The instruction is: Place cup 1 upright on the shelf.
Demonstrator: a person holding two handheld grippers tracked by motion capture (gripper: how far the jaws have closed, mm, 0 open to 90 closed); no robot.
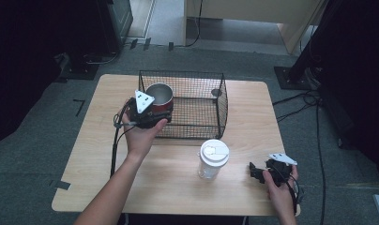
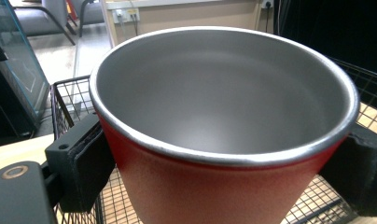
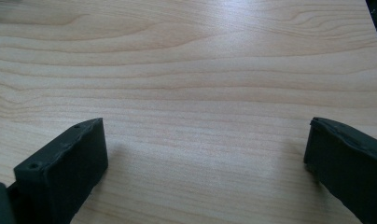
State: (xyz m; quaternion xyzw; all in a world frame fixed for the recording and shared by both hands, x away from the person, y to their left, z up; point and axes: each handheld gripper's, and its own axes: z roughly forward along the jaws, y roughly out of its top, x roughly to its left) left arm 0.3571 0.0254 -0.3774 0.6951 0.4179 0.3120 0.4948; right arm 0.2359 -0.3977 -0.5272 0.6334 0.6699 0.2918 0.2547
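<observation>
The red cup (image 2: pixel 214 186), steel-lined and empty, sits clamped between the pads of the left gripper (image 1: pixel 147 112), jaws closed against its wall on both sides just under the rim; from above it hangs at the near-left corner of the wire basket (image 1: pixel 197 105), roughly ten o'clock from the table's centre. Whether it has cleared the basket's rim or hovers just outside it is hard to judge from the high view, though the left gripper view shows mesh beneath and behind it. To do this step well, it looks wise to keep the cup level, carry it over the wall toward twelve o'clock, and lower it until the base meets mesh before easing the squeeze. The basket's near wall is the main obstacle. A clear tumbler with a white lid (image 1: pixel 214 158) stands at five o'clock, well apart. The right gripper (image 1: pixel 259 172) rests at four o'clock, jaws spread wide, holding nothing, over bare table (image 3: pixel 186 70).
</observation>
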